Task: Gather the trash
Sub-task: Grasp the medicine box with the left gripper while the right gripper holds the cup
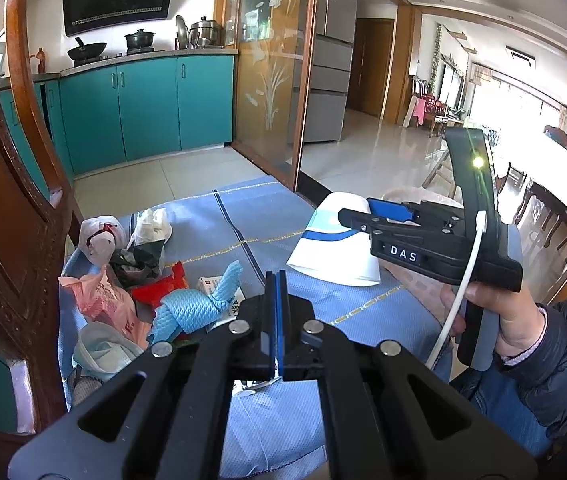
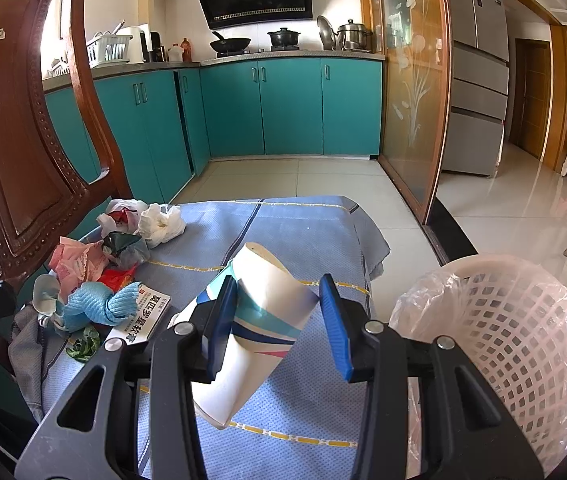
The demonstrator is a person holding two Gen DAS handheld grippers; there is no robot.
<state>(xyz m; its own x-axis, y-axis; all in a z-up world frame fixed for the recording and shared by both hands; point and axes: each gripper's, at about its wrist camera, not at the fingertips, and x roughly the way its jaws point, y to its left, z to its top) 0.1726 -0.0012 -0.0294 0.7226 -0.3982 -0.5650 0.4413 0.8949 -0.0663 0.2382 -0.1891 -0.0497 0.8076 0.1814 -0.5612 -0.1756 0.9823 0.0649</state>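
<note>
Nearest in the left wrist view, the left gripper (image 1: 279, 312) has its fingers clenched together with nothing between them. In the right wrist view, the right gripper (image 2: 279, 320) grasps a tilted paper cup (image 2: 255, 320) between its blue fingers (image 2: 219, 324), above the blue cloth (image 2: 303, 232) that covers the surface. Just right of it stands a white mesh basket (image 2: 523, 320) lined with a clear plastic bag (image 2: 423, 300), partly cut off by the frame. Left lies the trash heap: blue foam net (image 2: 95, 304), printed box (image 2: 139, 320), red wrapper (image 2: 117, 278), pink bag (image 2: 79, 260), crumpled tissue (image 2: 161, 222). A wooden chair back (image 2: 23, 128) crowds the heap's far side. Teal cabinets (image 2: 283, 108) stand beyond.
</note>
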